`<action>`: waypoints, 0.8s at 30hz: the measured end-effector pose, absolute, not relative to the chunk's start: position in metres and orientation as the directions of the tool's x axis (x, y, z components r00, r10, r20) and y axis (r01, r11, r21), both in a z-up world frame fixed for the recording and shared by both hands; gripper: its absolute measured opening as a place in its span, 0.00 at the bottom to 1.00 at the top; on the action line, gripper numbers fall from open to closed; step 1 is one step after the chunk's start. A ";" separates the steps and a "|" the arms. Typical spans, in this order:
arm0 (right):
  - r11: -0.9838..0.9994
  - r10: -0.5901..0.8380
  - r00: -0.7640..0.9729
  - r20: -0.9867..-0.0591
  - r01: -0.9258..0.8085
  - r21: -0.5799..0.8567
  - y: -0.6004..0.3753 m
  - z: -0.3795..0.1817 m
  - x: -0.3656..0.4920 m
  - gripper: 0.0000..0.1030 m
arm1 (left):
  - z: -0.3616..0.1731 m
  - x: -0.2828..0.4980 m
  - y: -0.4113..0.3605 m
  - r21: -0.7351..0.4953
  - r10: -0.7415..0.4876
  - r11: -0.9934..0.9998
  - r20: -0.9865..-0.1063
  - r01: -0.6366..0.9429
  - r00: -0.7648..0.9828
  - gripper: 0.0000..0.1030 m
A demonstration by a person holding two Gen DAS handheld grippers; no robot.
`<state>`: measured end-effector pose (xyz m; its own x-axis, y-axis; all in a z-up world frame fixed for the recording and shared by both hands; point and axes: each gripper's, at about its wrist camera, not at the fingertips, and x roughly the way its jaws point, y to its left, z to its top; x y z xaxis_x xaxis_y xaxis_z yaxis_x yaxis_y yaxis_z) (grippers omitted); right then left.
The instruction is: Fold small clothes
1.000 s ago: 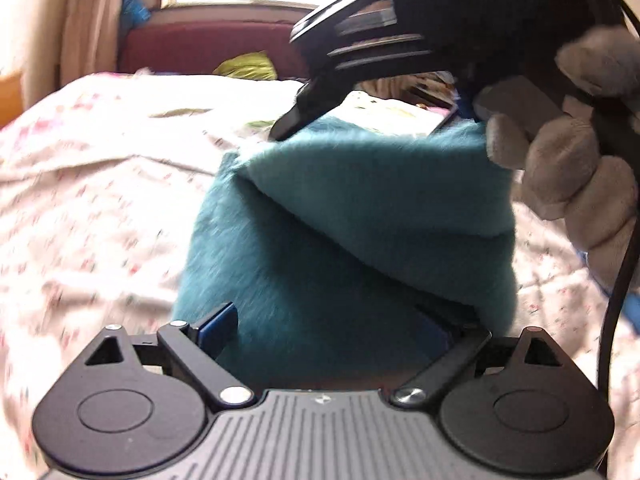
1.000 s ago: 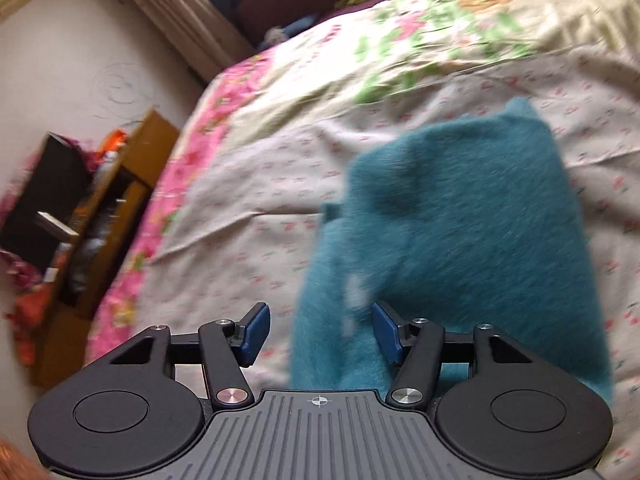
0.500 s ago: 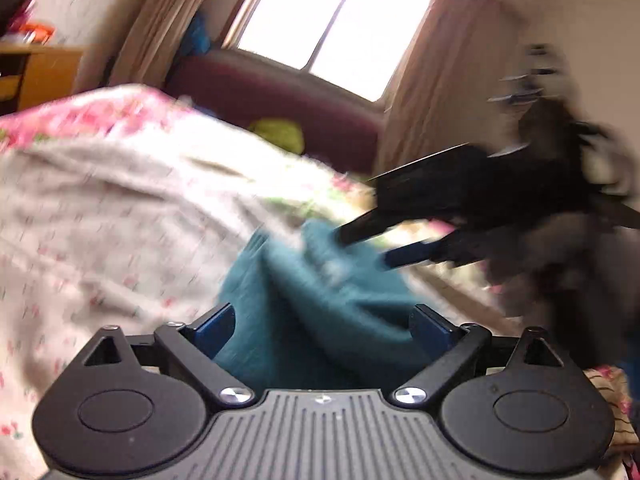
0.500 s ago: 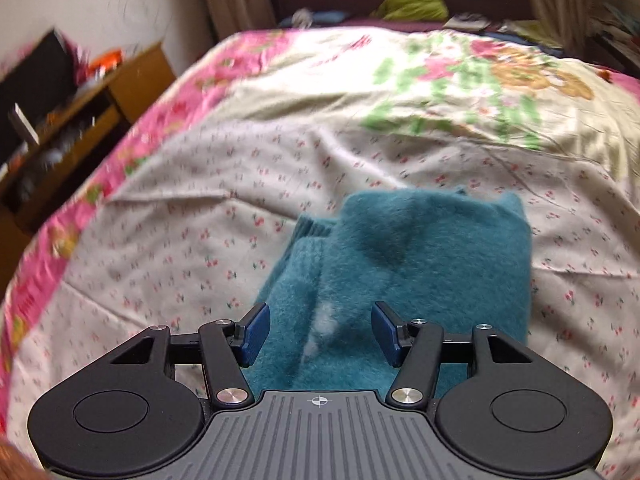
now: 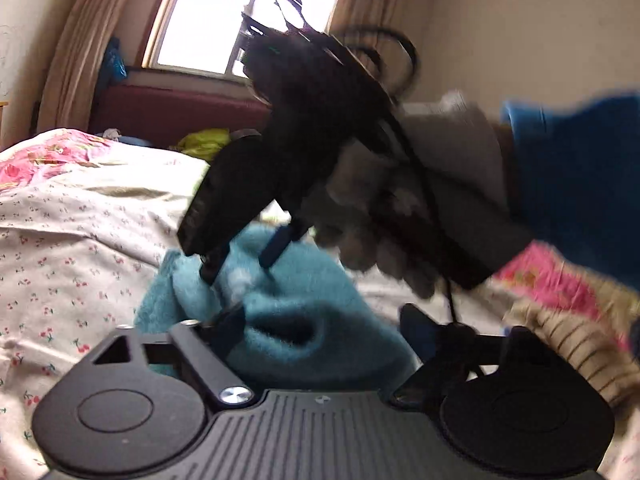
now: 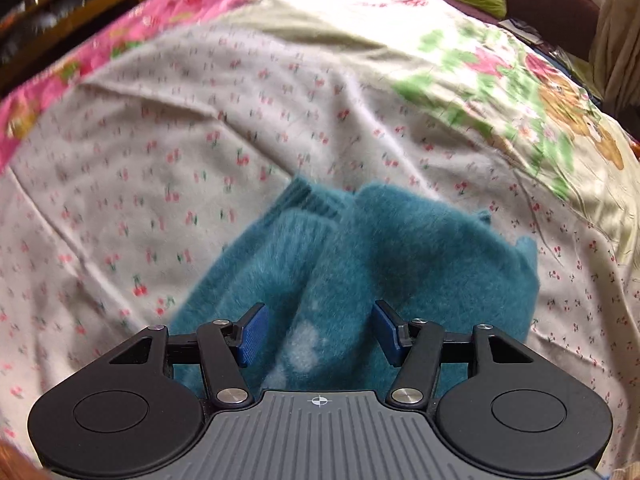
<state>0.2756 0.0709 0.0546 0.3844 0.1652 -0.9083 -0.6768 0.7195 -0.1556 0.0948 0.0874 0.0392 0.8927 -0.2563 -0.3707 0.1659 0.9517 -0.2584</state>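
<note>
The left tongs (image 5: 324,332) have just been closing but stand apart; a hump of the teal fuzzy garment (image 5: 296,312) bulges between the two blue pads, touching or nearly touching the left pad, while the right pad is clear of the cloth. I cannot tell whether any fabric is pinched. In the left wrist view the right tongs (image 5: 240,256) hang at twelve o'clock from the left ones, tips pointing steeply down onto the garment's far edge, carried by a grey-gloved hand (image 5: 372,224) with a blue sleeve (image 5: 576,184) at three o'clock.

From the right wrist view, the right tongs (image 6: 318,334) stand apart, partly open, with the garment (image 6: 400,256) below and between the pads; neither pad visibly presses on it. The garment lies in a folded heap on the bed, a ribbed cuff (image 6: 308,200) showing at its eleven o'clock edge and a pale patch (image 6: 304,348) close between the pads.

Around it spreads the cherry-print bedsheet (image 6: 160,152), with a pink floral border (image 6: 48,84) at ten o'clock and a green-and-orange flower print (image 6: 520,92) at two o'clock. Beyond the bed, in the left wrist view, are a dark red seat (image 5: 172,108), a yellow-green cloth (image 5: 204,142), and a bright curtained window (image 5: 224,16).
</note>
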 end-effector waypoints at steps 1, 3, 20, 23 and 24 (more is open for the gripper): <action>0.693 0.147 0.401 -0.904 -0.694 -0.195 0.072 0.052 0.269 0.47 | 0.034 0.098 0.085 -0.236 -0.242 0.959 -0.400 0.156 0.884 0.68; 0.661 0.120 0.422 -0.899 -0.709 -0.245 0.069 0.049 0.260 0.33 | 0.026 0.096 0.084 -0.248 -0.256 0.956 -0.444 0.156 0.859 0.64; 0.654 0.263 0.396 -0.880 -0.744 -0.140 0.075 0.078 0.208 0.13 | -0.002 0.108 0.116 -0.405 -0.320 0.911 -0.574 0.078 0.754 0.55; 0.650 0.296 0.292 -0.909 -0.759 -0.033 0.090 0.063 0.208 0.00 | -0.002 0.109 0.115 -0.388 -0.311 0.918 -0.588 0.077 0.746 0.55; 0.638 0.290 0.296 -0.910 -0.768 -0.047 0.098 0.058 0.204 0.00 | -0.001 0.109 0.112 -0.384 -0.310 0.920 -0.588 0.079 0.747 0.55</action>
